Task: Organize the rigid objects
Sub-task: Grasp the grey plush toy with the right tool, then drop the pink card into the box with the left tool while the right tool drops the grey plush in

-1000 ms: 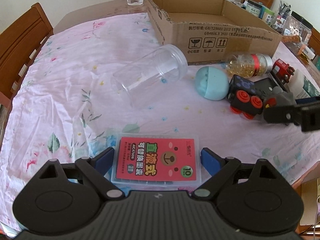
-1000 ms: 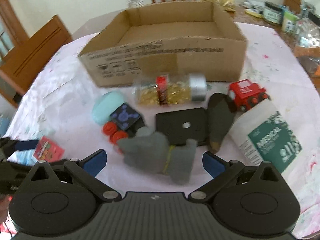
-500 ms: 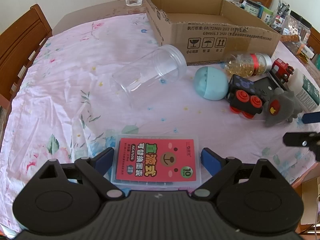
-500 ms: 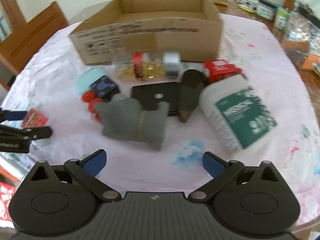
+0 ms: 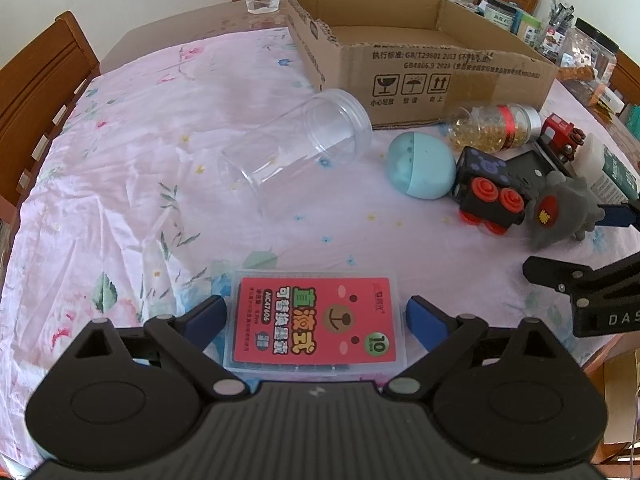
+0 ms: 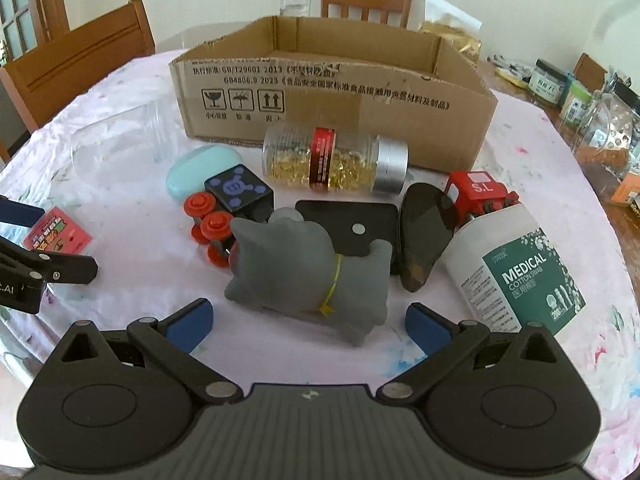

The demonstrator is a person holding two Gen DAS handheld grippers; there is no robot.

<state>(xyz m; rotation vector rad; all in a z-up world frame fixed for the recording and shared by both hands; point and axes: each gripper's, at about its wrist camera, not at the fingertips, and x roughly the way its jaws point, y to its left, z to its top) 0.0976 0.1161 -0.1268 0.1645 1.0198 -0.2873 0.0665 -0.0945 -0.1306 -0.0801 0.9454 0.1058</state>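
My left gripper [image 5: 316,318] is open, its blue fingers on either side of a clear flat case with a red label [image 5: 316,322] lying on the floral cloth. My right gripper [image 6: 308,322] is open just behind a grey toy cat [image 6: 308,276], which stands between the fingers' line and the other toys. An open cardboard box [image 6: 332,92] sits behind; it also shows in the left wrist view [image 5: 424,60]. The right gripper shows at the right edge of the left wrist view [image 5: 580,248].
Near the cat lie a black toy car with red wheels [image 6: 228,208], a teal egg-shaped case [image 6: 200,170], a jar of gold capsules [image 6: 336,160], a red toy train [image 6: 480,196], a black pad [image 6: 348,232] and a white swab bottle [image 6: 516,268]. A clear jar [image 5: 296,148] lies on its side.
My right gripper pulled back from the grey cat, swung right, then came back behind it. The cat stays on the table. My left gripper and the red-label case have not moved.
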